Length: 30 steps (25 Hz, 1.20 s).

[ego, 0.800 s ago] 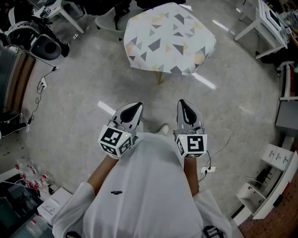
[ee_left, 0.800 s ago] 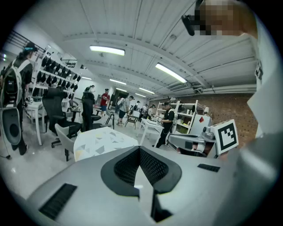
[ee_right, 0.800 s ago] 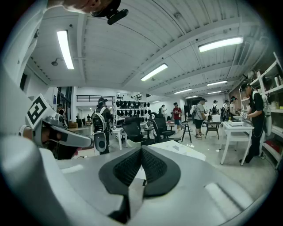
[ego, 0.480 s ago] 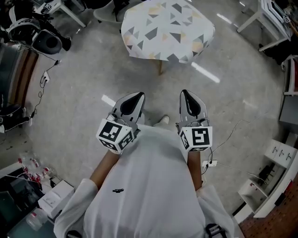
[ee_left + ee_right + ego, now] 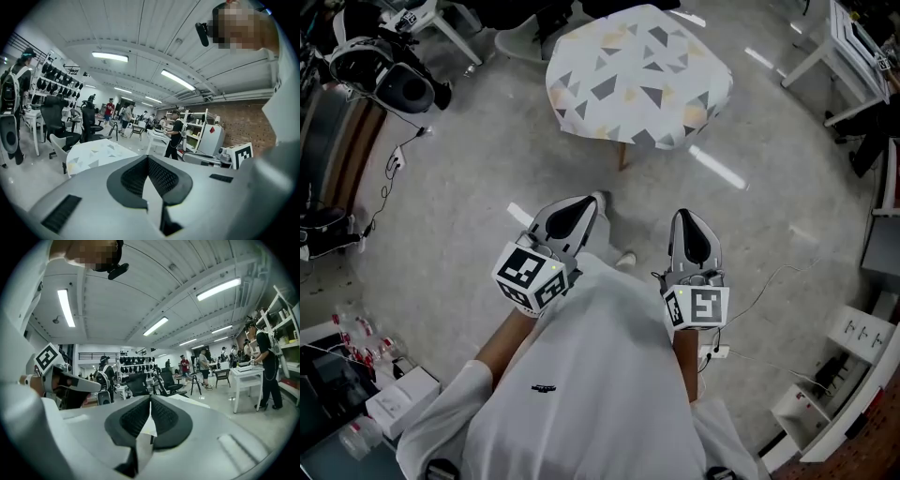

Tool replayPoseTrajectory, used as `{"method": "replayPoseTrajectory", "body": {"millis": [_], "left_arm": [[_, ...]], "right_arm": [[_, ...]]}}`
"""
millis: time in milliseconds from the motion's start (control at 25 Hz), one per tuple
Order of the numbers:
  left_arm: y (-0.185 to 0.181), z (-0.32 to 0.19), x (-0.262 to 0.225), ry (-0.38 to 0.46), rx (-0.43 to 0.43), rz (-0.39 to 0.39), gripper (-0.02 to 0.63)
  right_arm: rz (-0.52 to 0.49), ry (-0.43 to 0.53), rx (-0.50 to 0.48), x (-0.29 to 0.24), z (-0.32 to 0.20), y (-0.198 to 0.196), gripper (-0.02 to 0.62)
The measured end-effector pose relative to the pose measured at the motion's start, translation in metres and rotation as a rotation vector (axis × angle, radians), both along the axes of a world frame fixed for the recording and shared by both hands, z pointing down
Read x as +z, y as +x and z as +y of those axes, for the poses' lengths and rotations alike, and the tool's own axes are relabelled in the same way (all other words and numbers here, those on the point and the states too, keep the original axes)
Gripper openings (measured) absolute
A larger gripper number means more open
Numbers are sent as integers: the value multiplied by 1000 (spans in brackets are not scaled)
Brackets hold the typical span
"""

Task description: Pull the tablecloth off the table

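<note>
A small table under a white tablecloth [image 5: 637,75] with grey and yellow triangles stands ahead of me, at the top of the head view. My left gripper [image 5: 583,205] and right gripper [image 5: 685,218] are held side by side in front of my body, well short of the table. Both are shut with nothing between the jaws. In the left gripper view the tablecloth [image 5: 93,152] shows beyond the closed left gripper [image 5: 148,157]. The right gripper [image 5: 150,398] also points across the room with its pads together.
Black gear [image 5: 394,84] and chairs stand at the upper left, with cables [image 5: 384,178] trailing on the floor. White desks [image 5: 848,47] and shelving line the right side. A power strip [image 5: 717,352] lies by my right side. My shoe [image 5: 600,199] is beside the left gripper. Several people stand far off.
A shoe has stepped forward beside the left gripper. The right gripper sits slightly lower in the view. Both grippers stay shut and empty.
</note>
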<state>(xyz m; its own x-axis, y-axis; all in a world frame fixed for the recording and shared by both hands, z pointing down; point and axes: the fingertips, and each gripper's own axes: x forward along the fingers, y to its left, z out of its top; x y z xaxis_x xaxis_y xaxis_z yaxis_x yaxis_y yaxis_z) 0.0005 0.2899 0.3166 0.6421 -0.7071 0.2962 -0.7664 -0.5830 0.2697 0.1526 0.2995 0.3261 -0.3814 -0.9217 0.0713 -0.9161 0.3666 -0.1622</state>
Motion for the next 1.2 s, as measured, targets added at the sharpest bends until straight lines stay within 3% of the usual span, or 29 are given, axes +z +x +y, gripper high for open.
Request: {"method": "replayPoseTrajectory", "body": {"millis": [320,720,920,1200], "left_arm": [[-2,-74,7,-10,-3,48,6],[-36,-250,-4,-34,28,117,6],[-52,-317,-15,10,79,115,6],[-57,-374,-19,5,111,104,6]], "right_arm": [[19,-7,22,1,-69,0,14],[20,-46,28,-23,-237,-43,14],[1,-23,63,-37,-313,-59,14],[0,-41,103,-36,-365,-59,14]]}}
